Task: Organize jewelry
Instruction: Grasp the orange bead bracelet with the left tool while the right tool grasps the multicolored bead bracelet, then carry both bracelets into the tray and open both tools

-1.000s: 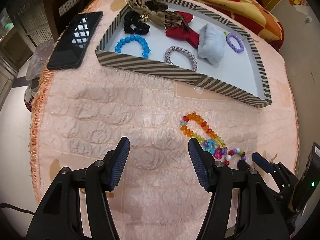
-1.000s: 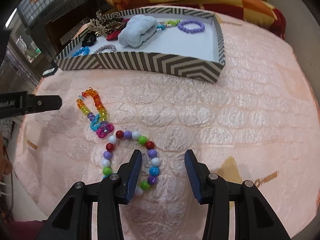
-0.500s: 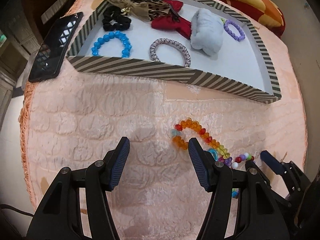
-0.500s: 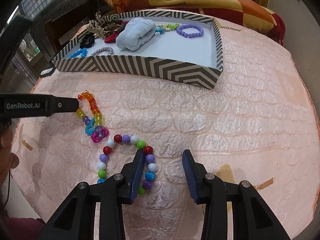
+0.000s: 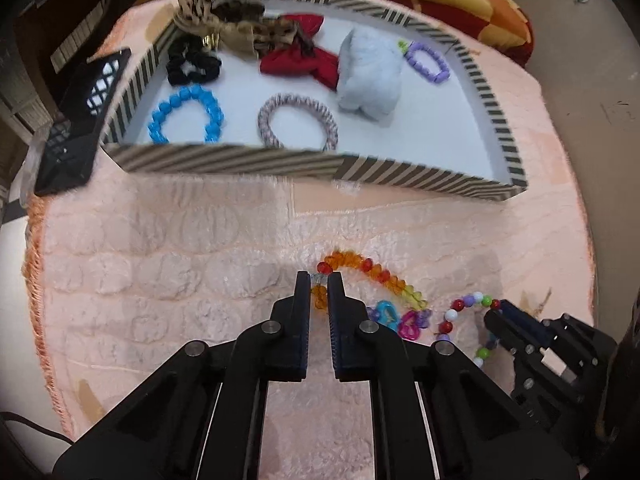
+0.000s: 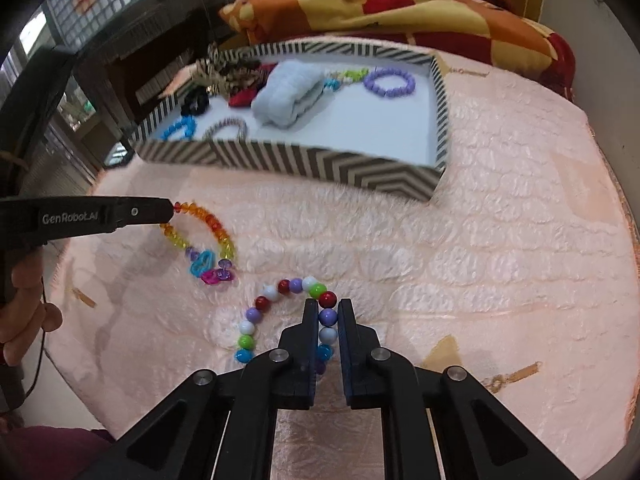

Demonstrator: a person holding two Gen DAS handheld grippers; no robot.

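A rainbow crystal-bead bracelet [image 5: 372, 272] lies on the peach quilt in front of the striped tray [image 5: 280, 164]. My left gripper [image 5: 319, 284] is shut on its orange end beads. Beside it lies a bracelet of round multicolour beads [image 6: 272, 292], and my right gripper [image 6: 328, 310] is shut on its right side, a purple bead between the pads. From the right wrist view the left gripper [image 6: 172, 212] reaches in from the left onto the crystal bracelet [image 6: 212, 224]. The right gripper [image 5: 496, 312] shows at the lower right of the left wrist view.
The tray [image 6: 320, 160] holds a blue bead bracelet [image 5: 186, 114], a braided bangle [image 5: 298, 120], a pale blue cloth roll [image 5: 370, 80], a purple bracelet [image 5: 426, 62], bows and a black scrunchie [image 5: 192, 66]. A phone [image 5: 84, 120] lies left of it. A person's hand [image 6: 20, 300] grips the left tool.
Both grippers have gone from open to shut. The left one shifted right onto the crystal bracelet's orange end. The right one closed on the round-bead bracelet where it stood.
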